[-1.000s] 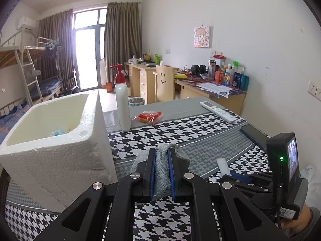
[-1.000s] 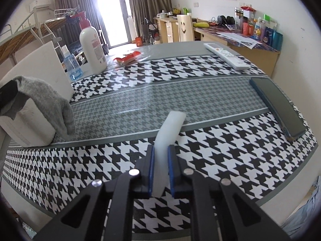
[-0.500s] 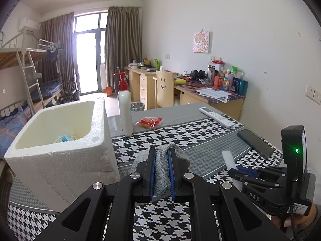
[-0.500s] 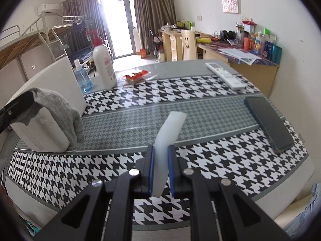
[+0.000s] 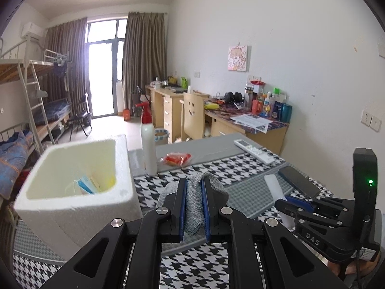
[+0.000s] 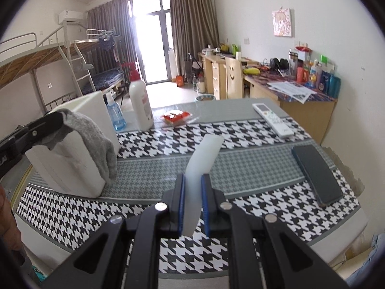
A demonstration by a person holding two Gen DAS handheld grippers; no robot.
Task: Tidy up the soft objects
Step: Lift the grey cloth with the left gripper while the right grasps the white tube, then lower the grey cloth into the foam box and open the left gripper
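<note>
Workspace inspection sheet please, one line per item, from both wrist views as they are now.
Surface: table with houndstooth cloth.
Job's things: grey sock; white strip; foam box holding small packets.
Clutter: pump bottle, blue bottle, red packet, remote, phone.
Grippers: left gripper shut on sock; right gripper shut on strip.
Cables: nothing seen.
Surroundings: bunk bed, desks, curtains.

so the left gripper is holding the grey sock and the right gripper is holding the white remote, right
Not quite. The left gripper does hold the grey sock, but the right gripper holds a soft white strip, not the remote. The right wrist view shows the white remote lying untouched on the table.
</note>
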